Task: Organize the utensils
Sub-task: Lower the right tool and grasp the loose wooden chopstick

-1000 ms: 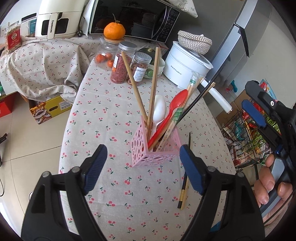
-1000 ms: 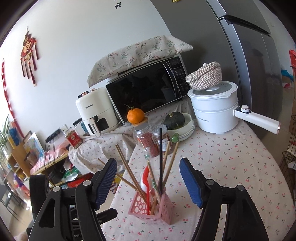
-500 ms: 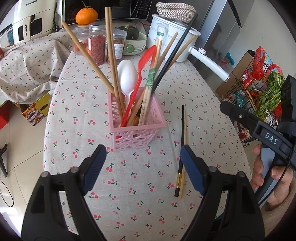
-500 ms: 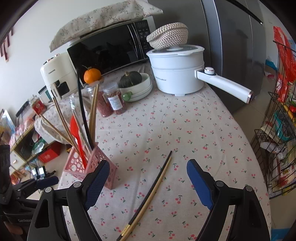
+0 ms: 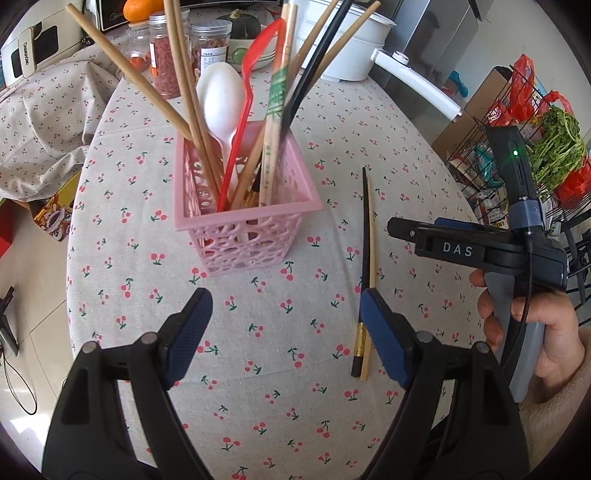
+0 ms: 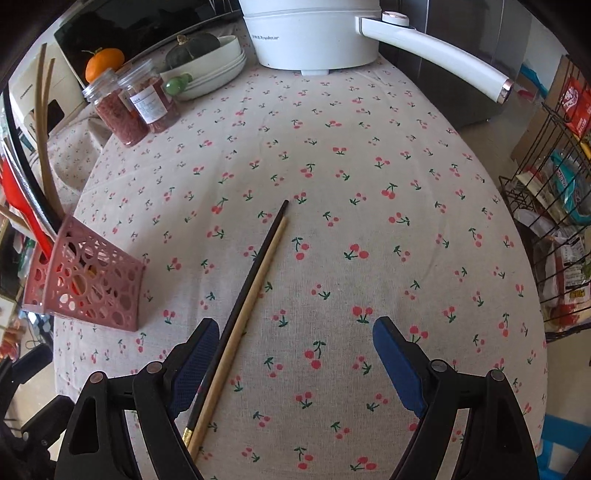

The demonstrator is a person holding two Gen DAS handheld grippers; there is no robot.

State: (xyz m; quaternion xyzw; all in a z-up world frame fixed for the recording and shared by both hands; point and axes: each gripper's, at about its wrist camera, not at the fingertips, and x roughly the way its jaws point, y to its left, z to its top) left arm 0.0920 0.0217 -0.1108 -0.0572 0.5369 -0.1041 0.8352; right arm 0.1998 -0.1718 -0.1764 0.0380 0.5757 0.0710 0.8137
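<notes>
A pink perforated basket [image 5: 243, 221] stands on the cherry-print tablecloth and holds several chopsticks, a white spoon [image 5: 221, 99] and a red utensil [image 5: 247, 92]. It shows at the left edge of the right wrist view [image 6: 88, 284]. A black chopstick [image 5: 365, 236] and a wooden chopstick [image 5: 372, 258] lie side by side to its right. My left gripper [image 5: 284, 332] is open and empty, just short of the basket. My right gripper [image 6: 291, 358] is open and empty, low over the two loose chopsticks [image 6: 255, 280], which run past its left finger. It appears in the left wrist view [image 5: 443, 243].
A white electric pot [image 6: 314, 33] with a long handle stands at the back. Two jars [image 6: 129, 107], a bowl with a squash [image 6: 207, 62] and an orange [image 6: 105, 61] stand at the back left. A wire rack with groceries [image 6: 554, 229] is off the table's right edge.
Both grippers have moved lower and closer to the table. The basket looms larger in the left view; the right gripper now looks down over the two loose chopsticks.
</notes>
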